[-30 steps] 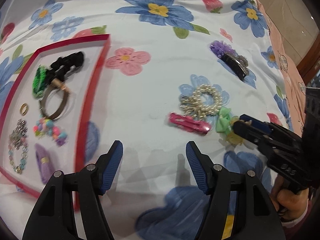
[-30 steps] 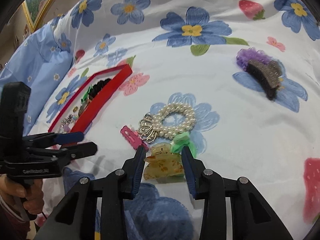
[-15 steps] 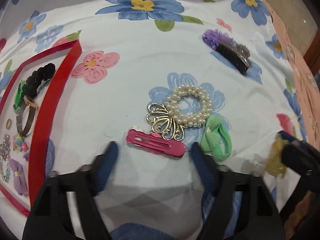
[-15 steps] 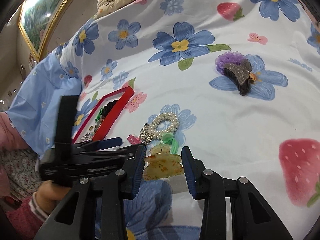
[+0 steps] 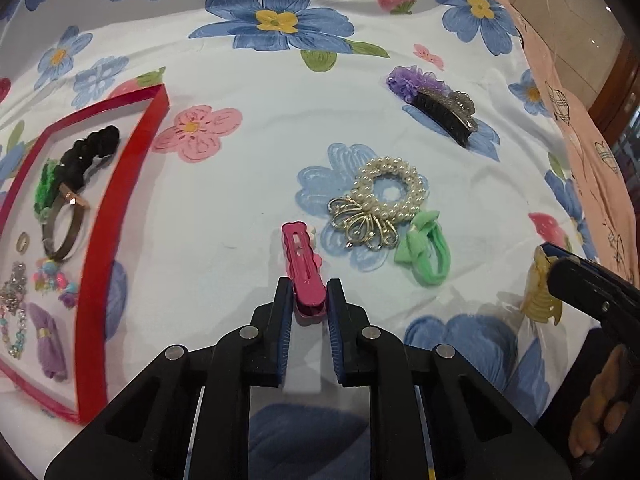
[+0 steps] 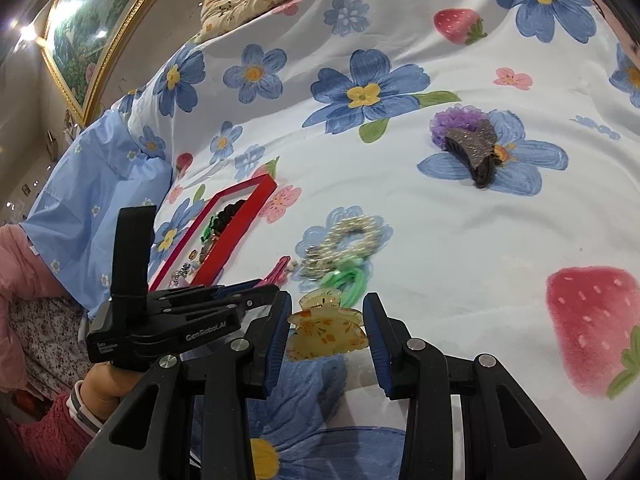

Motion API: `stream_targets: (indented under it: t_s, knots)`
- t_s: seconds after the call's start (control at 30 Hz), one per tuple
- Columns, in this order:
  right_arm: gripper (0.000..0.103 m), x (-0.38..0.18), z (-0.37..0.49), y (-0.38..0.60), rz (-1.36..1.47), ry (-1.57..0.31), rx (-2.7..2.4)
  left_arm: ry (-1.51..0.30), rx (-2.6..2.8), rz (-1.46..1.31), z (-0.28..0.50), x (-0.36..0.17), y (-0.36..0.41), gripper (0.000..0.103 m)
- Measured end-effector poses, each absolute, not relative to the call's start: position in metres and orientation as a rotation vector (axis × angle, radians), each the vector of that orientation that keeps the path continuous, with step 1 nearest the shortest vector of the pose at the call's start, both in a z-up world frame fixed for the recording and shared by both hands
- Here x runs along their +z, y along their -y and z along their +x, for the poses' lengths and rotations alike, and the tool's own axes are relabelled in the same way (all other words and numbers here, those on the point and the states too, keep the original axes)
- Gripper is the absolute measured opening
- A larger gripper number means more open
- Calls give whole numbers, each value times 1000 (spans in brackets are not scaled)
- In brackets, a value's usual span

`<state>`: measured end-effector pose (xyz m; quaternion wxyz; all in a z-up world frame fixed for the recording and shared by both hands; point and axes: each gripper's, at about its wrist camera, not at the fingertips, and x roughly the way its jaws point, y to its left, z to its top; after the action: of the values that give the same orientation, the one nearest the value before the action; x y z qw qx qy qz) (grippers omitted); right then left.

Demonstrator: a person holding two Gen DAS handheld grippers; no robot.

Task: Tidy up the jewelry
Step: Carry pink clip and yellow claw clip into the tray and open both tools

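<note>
**A:** How should that step have been handled? The left gripper (image 5: pixel 307 294) had its jaws pressed together on the near end of the pink hair clip (image 5: pixel 303 266), low in the centre of the left wrist view, with most of the clip sticking out forward over the flowered sheet (image 5: pixel 248 184).

**B:** I'd have lifted it level and slowly, since it was pinched only at one end and could swivel. Then carried it toward the red tray (image 5: pixel 120 208) at the left edge and set it on a bare patch, clear of the black scrunchie (image 5: pixel 90 152) and the beaded pieces.

**A:** And the right gripper (image 6: pixel 326 322)?

**B:** Its jaws sat on either side of the amber claw clip (image 6: pixel 326 330), low in the centre of its own view. The left pad looked to be touching; on the right I saw a sliver of gap, so I couldn't tell how firm that grip was.

**A:** Anything hard to read?

**B:** The tray's left side was cut off by the frame, and the pearl scrunchie (image 6: pixel 348 240) was blurred in the right view.
</note>
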<state>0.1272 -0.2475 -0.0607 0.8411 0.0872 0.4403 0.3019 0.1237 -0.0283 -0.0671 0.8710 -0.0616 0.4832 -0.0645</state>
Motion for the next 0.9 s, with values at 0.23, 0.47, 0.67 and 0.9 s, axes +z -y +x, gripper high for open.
stream_targets:
  t_s: [0.23, 0.47, 0.67, 0.9]
  knots:
    - [37, -60, 120, 236, 180, -934, 626, -956, -172, -142, 109, -53, 16, 15]
    - [37, -57, 116, 211, 162, -935, 631, -910, -181, -176, 87, -36, -11, 15]
    - [37, -57, 112, 176, 131, -941, 666, -876, -149, -211, 65, -27, -50, 15]
    - [37, -59, 108, 131, 90, -958, 726, -837, -84, -272, 43, -21, -96, 15]
